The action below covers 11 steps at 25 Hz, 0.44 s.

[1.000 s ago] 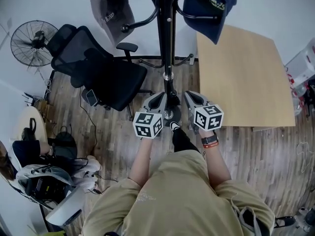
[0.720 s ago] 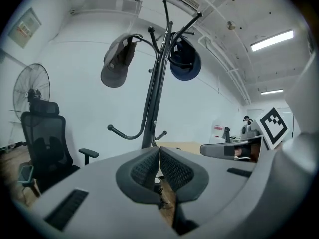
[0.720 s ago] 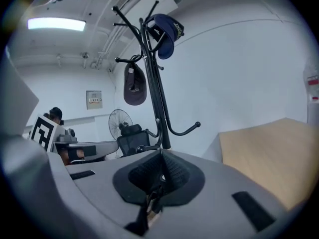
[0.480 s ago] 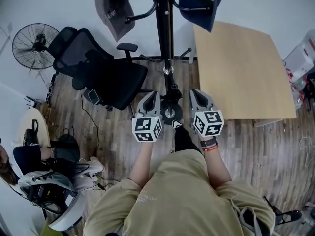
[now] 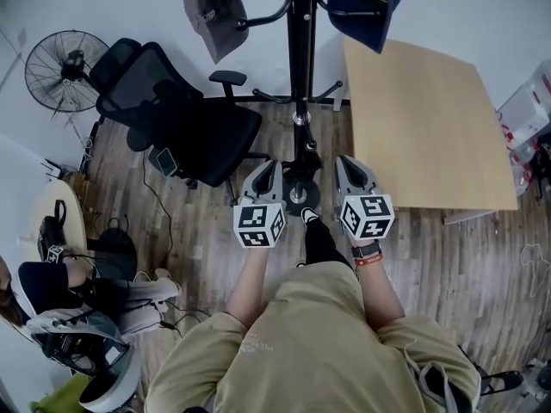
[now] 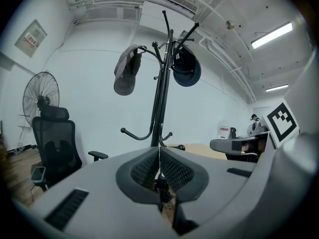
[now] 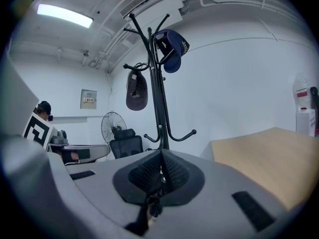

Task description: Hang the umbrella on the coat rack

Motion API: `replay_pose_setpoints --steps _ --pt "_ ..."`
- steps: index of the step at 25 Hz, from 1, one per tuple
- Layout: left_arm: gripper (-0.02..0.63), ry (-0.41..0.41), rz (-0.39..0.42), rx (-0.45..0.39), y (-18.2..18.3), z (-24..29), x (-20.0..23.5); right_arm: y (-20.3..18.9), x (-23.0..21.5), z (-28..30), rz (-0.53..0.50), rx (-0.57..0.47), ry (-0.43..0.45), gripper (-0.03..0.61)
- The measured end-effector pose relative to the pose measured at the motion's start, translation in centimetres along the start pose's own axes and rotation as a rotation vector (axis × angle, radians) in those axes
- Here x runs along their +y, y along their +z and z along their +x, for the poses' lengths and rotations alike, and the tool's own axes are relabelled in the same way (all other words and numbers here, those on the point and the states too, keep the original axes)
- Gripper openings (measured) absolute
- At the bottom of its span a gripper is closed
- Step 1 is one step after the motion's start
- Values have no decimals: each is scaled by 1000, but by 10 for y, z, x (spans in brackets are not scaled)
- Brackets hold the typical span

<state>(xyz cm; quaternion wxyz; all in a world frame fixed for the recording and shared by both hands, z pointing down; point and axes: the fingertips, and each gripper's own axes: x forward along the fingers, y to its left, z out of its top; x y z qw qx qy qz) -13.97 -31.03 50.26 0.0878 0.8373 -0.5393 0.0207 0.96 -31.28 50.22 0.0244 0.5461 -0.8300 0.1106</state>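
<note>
Both tongs are pinched tight on nothing, the left gripper [image 5: 265, 167] and the right gripper [image 5: 349, 162] flanking the foot of the rack [image 5: 300, 58]. The rack rises at 12 o'clock, with a grey cap [image 5: 215, 7] at 11 and a navy cap [image 5: 366, 3] at 1.

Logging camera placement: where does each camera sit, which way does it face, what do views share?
Head view: on the person's head, facing steeply down at the coat rack; shows shirt, forearms, left hand-held gripper, right hand-held gripper.
Left gripper view: rides the left one, facing the rack past its shut jaws.
Right gripper view: rides the right one, likewise.
Shared: all show the rack, grey cap, navy cap.
</note>
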Motion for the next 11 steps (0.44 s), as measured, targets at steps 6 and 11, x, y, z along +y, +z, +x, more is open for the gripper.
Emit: replay_pose_setpoints --steps 6,11 --pt "25 -3 -12 -6 -1 -8 6 1 9 -1 -16 1 -4 15" --pt "25 -2 -20 -12 0 -16 18 7 21 -2 0 -11 -3 15"
